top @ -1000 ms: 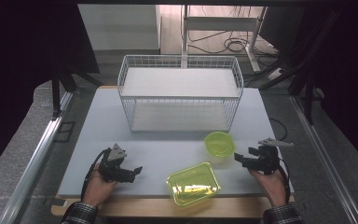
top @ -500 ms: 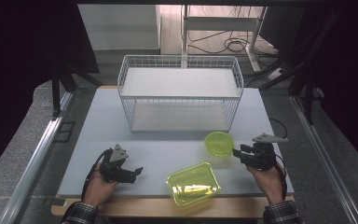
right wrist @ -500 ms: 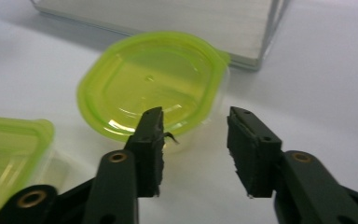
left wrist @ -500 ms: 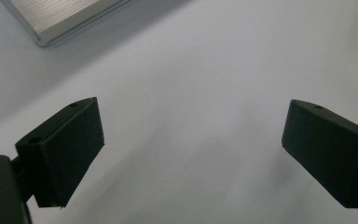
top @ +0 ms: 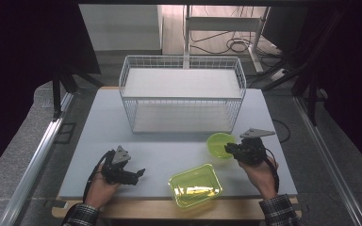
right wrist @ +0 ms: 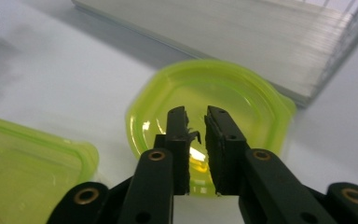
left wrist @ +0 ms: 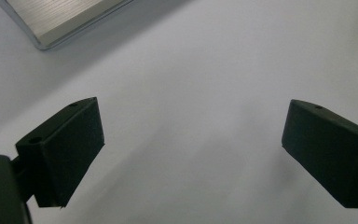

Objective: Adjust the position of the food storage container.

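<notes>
You have no text, label, brand, number or sign to read anywhere in these views.
</notes>
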The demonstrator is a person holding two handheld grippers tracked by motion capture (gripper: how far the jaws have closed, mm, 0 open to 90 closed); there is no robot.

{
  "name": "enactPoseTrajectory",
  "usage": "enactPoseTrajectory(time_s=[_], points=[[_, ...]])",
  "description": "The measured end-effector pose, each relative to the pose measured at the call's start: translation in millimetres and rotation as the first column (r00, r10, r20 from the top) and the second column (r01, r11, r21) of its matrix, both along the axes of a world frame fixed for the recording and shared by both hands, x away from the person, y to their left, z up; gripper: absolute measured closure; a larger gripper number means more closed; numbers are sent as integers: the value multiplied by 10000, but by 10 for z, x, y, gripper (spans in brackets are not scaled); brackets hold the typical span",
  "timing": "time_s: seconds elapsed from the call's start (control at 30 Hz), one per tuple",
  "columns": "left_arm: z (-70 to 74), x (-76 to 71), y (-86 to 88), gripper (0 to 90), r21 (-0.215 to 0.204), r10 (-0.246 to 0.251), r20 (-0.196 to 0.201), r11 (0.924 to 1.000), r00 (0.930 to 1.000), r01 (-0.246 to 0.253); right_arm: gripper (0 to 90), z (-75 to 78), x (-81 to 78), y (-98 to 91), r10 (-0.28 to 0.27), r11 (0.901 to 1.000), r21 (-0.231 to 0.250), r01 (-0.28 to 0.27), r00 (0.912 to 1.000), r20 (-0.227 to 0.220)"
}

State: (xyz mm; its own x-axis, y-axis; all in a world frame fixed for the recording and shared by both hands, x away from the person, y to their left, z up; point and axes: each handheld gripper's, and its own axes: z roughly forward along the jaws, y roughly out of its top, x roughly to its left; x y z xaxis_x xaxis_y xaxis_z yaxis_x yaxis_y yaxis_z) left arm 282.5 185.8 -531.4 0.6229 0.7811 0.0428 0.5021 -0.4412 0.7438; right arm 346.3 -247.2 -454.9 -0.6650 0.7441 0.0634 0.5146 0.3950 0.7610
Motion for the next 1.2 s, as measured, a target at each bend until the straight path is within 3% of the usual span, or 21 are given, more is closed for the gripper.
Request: enactPoseTrajectory(time_s=[0.2, 0.53, 0.7, 0.9, 1.2], points=[[3, -3, 4, 53, -18, 58, 47, 10000, 10000, -58, 887, 16, 74, 211, 462, 9989, 109, -460, 9989, -128], [1, -3, -1, 52, 82, 33, 39, 10000, 10000, -34, 888, -44, 194, 554, 1042, 9945, -77, -1044, 9941, -301], [1, -4, 1, 52, 100, 39, 40, 9999, 10000, -40, 888, -128, 247, 695, 1277, 9907, -394, -1302, 9900, -602], [-2, -7, -16, 52, 157, -21, 13, 9999, 10000, 21, 887, -190, 269, 707, 1250, 9911, -377, -1280, 9894, -742], [-4, -10, -21, 53, 198, -61, 14, 9998, 10000, 61, 887, -193, 281, 649, 1004, 9935, -486, -1031, 9935, -542]])
